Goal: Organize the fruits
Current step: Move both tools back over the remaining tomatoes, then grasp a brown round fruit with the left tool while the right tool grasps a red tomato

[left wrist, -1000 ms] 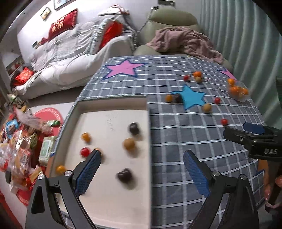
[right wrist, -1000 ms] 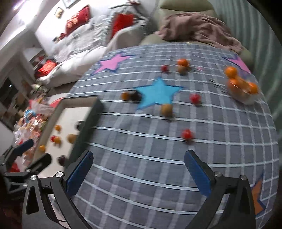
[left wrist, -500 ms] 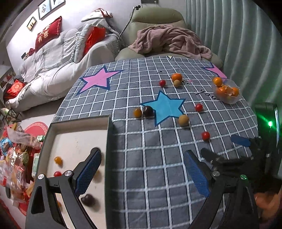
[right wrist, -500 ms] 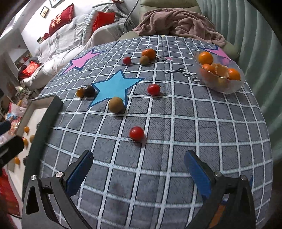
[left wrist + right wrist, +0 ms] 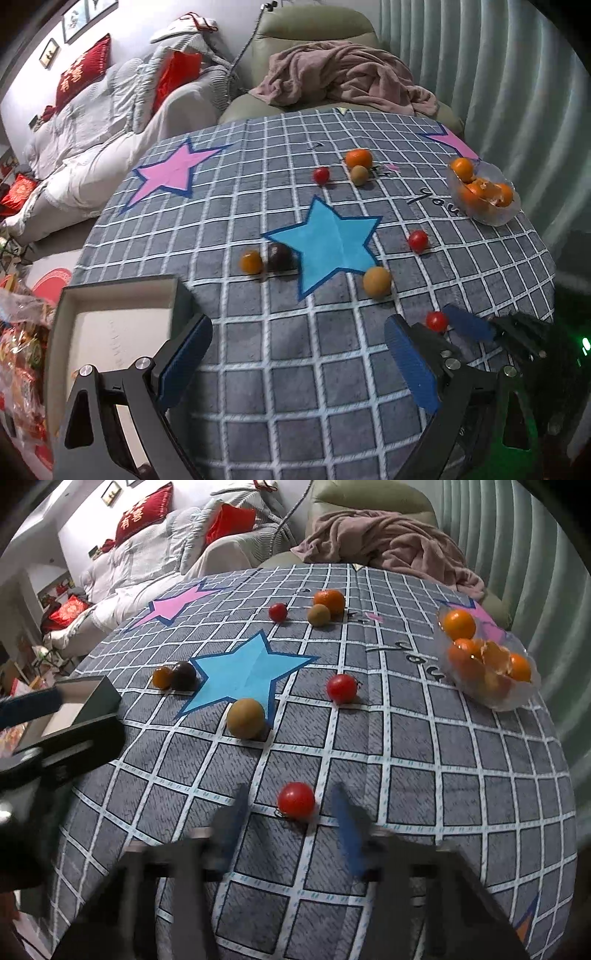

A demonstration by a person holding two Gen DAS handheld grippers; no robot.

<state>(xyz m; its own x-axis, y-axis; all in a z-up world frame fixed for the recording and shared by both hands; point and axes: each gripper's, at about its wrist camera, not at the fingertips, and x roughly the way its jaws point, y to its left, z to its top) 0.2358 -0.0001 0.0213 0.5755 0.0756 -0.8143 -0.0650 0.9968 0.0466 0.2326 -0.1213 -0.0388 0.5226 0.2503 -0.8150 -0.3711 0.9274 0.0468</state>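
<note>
Cherry tomato (image 5: 296, 799) between spread right jaws, half-hidden from left wrist; left jaws spread.

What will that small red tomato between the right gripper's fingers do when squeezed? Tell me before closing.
The small red tomato is round and glossy, so it may roll or slip sideways if the right gripper closes off-centre. It looks thin-skinned, probably bruising under hard pressure. The soft tablecloth likely damps rolling somewhat.

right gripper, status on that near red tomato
Right gripper open, straddling near tomato, no contact. Left gripper open, empty. Nothing blocking.
</note>
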